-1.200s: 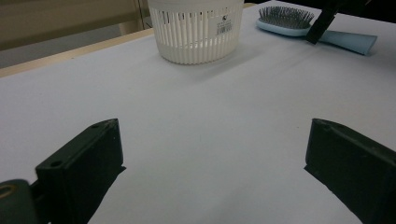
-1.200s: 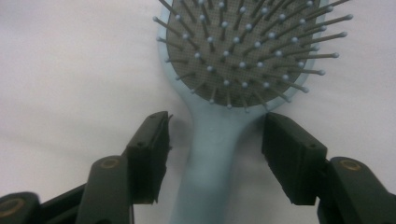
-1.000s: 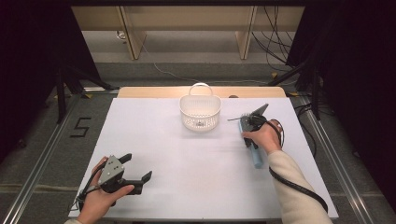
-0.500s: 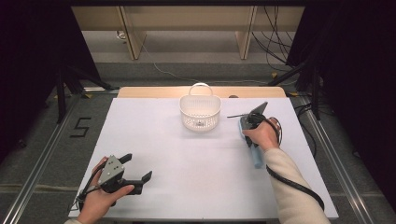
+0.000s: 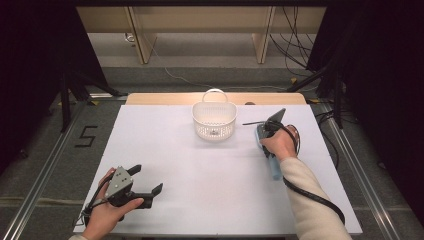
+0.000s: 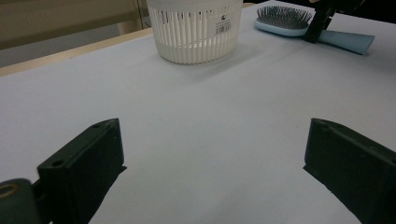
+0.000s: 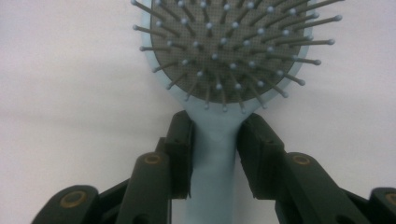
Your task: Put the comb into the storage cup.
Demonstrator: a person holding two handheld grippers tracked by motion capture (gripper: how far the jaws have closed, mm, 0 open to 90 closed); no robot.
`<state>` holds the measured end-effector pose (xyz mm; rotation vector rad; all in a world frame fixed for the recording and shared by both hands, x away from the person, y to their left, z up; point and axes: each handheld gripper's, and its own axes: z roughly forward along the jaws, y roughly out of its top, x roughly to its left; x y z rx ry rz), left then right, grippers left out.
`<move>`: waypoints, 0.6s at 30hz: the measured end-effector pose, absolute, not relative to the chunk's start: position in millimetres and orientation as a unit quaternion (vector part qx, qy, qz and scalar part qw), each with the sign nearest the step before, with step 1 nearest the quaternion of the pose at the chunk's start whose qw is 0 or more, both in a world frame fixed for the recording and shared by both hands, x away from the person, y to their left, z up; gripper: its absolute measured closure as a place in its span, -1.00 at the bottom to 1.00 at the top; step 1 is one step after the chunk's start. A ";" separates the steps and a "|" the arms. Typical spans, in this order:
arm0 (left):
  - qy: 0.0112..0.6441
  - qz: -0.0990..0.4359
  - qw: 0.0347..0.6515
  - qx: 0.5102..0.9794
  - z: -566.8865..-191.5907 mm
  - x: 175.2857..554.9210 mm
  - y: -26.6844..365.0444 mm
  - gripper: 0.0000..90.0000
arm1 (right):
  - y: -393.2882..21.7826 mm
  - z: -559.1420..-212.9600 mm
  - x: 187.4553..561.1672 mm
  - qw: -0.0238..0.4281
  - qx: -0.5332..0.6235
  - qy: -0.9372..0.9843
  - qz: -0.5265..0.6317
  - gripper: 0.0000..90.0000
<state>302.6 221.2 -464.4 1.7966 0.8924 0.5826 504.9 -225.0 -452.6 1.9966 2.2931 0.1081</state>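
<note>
Beside the white basket (image 5: 214,120): right gripper (image 5: 267,131) clamped on a hairbrush (image 5: 272,162).

High view: the blue hairbrush lies flat on the table (image 5: 210,200), just right of the basket; the left gripper (image 5: 145,187) rests well short of the basket, at the near edge. Left gripper view: its jaws stand wide apart, holding nothing; the hairbrush sits right of the basket. Right gripper view: both jaws press the handle neck just below the bristle pad. A sound lift likely requires a firm squeeze and a level handle, since the head outweighs the neck.
</note>
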 end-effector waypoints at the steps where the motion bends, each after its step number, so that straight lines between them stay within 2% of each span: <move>1: 0.369 0.241 0.503 0.744 -464.4 302.6 221.1 -0.91 | -224.9 -452.6 505.1 0.049 0.656 0.752 0.035 0.50; 18: 0.370 0.240 0.502 0.744 -464.5 302.6 221.1 -0.91 | -225.1 -452.2 506.7 0.042 0.663 0.746 0.029 0.55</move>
